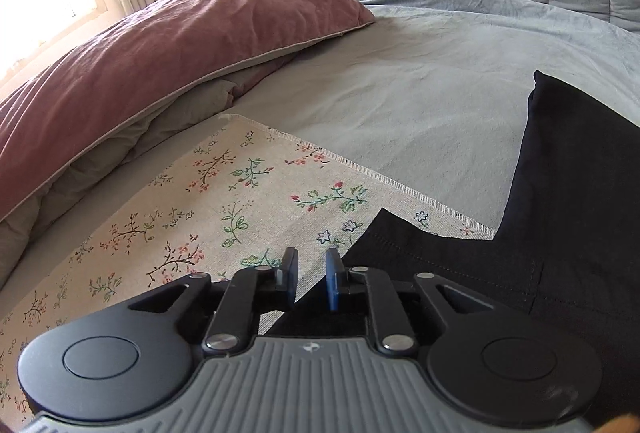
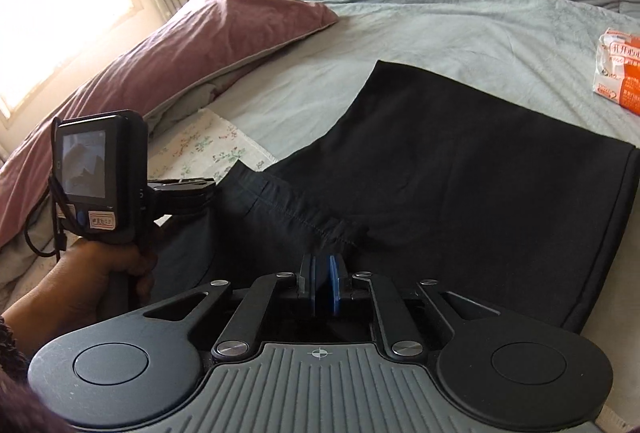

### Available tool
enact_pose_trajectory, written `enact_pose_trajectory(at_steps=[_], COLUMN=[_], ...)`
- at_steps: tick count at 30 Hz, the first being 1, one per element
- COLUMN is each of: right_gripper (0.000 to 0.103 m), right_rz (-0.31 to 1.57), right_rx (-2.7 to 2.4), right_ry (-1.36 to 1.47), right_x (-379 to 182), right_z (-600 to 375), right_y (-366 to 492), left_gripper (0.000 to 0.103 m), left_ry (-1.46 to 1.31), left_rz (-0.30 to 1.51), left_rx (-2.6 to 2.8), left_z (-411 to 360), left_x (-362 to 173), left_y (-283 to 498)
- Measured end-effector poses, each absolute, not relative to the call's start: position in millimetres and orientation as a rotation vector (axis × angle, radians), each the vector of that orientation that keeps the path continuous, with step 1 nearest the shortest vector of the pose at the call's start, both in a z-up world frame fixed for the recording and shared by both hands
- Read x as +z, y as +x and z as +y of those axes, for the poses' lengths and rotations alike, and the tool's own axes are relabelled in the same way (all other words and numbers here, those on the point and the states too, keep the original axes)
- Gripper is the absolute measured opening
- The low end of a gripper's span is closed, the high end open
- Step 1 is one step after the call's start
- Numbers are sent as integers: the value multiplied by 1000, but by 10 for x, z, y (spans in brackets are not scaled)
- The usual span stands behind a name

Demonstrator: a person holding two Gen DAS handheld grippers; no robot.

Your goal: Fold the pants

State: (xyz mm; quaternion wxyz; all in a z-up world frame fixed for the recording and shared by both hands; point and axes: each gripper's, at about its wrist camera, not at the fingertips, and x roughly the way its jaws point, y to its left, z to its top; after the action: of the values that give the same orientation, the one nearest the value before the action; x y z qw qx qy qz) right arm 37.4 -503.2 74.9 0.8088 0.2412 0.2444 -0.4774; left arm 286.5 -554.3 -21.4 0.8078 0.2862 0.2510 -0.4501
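Left gripper (image 1: 312, 279) hovers with fingers apart over the black pants (image 2: 440, 169) edge; right gripper (image 2: 323, 283) has fingers together; floral cloth (image 1: 192, 201) lies at 10 o'clock

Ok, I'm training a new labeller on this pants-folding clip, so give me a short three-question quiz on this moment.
1. True or false: the left gripper has its jaws apart.
2. What do the black pants partly lie on besides the grey-green bedsheet? A) floral cloth B) mauve pillow C) orange packet
3. Fill in: the right gripper has its pads pressed ____.

Key: 1 true; 2 A; 3 together, over the pants; whether fabric is pinched cannot be told.
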Motion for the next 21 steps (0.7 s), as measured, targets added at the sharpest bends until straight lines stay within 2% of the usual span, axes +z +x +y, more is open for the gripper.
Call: enact_pose_trajectory(at_steps=[1,3,5,8,11,16,21], right_gripper=[34,53,53,53,64,66,66], right_rz=[508,478,471,479,508,595,665], right_rx=[-1018,-983,-944,-884,-823,-722,-600], right_ry=[504,508,510,514,485,383,316], right_x=[794,881,930,966,996,926,689], right_z=[-5026,-5016,-5000,-4962,-4845,-4526,-4123], right_y=[350,284,258,278,366,613,988], left_gripper=[43,50,63,73,81,88,90], left_ry=[591,558,542,528,503,441,410], left_rz=[541,543,554,557,563,603,669], left_rx=[-964,-948,-916,-874,-806,-706,-618], left_z=[-5483,-5254,-4979,-4463,-3849,-2795,-1976], left_x=[-137,42,213,442,639,758,517], left_y=[2884,2910,2952,3008,3066,3024,2909])
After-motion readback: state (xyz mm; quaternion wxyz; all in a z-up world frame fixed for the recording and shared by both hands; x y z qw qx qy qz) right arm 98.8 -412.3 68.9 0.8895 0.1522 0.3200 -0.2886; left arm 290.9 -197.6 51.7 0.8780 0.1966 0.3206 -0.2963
